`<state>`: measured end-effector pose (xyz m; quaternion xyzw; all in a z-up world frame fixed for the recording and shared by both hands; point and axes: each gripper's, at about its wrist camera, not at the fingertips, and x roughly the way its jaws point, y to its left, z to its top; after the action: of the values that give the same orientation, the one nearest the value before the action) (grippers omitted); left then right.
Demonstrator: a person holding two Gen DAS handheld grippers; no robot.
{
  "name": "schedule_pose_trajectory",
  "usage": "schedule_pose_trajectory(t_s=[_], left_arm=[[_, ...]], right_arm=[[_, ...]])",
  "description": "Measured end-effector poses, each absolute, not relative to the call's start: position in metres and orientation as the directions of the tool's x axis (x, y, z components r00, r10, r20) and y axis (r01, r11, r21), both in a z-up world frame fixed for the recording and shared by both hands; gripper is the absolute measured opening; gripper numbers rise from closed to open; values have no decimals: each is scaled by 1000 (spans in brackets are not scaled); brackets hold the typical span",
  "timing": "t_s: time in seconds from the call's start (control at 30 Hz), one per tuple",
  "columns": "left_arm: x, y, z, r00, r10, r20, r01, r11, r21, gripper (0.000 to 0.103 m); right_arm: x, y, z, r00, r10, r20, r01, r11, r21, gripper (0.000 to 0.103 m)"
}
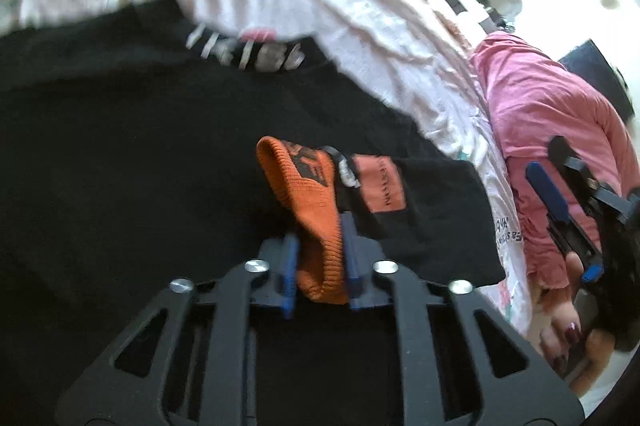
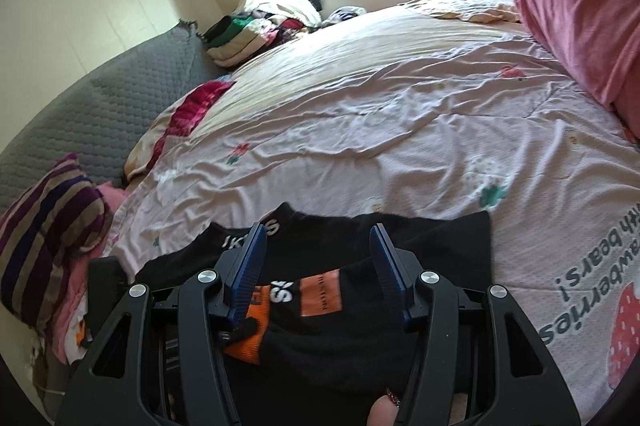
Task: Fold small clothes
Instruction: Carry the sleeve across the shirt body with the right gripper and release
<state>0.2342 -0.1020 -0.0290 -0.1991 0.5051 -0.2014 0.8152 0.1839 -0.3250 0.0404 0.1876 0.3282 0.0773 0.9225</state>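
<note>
The left tool [image 1: 320,266] is clenched on the orange cuff [image 1: 316,218] of a black garment [image 1: 120,166] that lies spread on the bed [image 2: 400,106]. The cuff stands up between its blue pads, gripped near the end closest to the camera. From there the cuff runs away from the tool, up and slightly left in the left wrist view, while the black sleeve with its orange patch [image 1: 380,182] stretches to the right toward the bed's edge.

The right tool [image 2: 318,278] is released, with nothing between its pads. It hovers just above the same sleeve, the patch and white lettering showing between the fingers and a little below them. The sleeve's long axis runs left to right across this tool's line.

The left hand already has the cuff, so I judge that the fold turns on carrying that cuff across the garment's body, away from the right tool.
</note>
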Motion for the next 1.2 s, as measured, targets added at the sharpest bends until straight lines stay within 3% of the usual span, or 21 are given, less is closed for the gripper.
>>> schedule_pose_trajectory(t_s=[0.23,0.6,0.9,1.2], left_arm=[[217,-84,24,532,-502,-681,198,856,-477,7],[190,-37,73,675,-426,-603,171,885,-434,6],[182,-10,65,686,-350,-638,108,916,-386,6],[174,5,57,712,-245,-658,32,947,-318,19]], right_arm=[[178,-358,38,784,215,-582,63,906,419,52],[172,-364,38,788,187,-587,81,913,399,52],[171,-343,39,782,160,-602,51,947,318,52],[172,-320,31,758,168,-630,-5,968,252,52]])
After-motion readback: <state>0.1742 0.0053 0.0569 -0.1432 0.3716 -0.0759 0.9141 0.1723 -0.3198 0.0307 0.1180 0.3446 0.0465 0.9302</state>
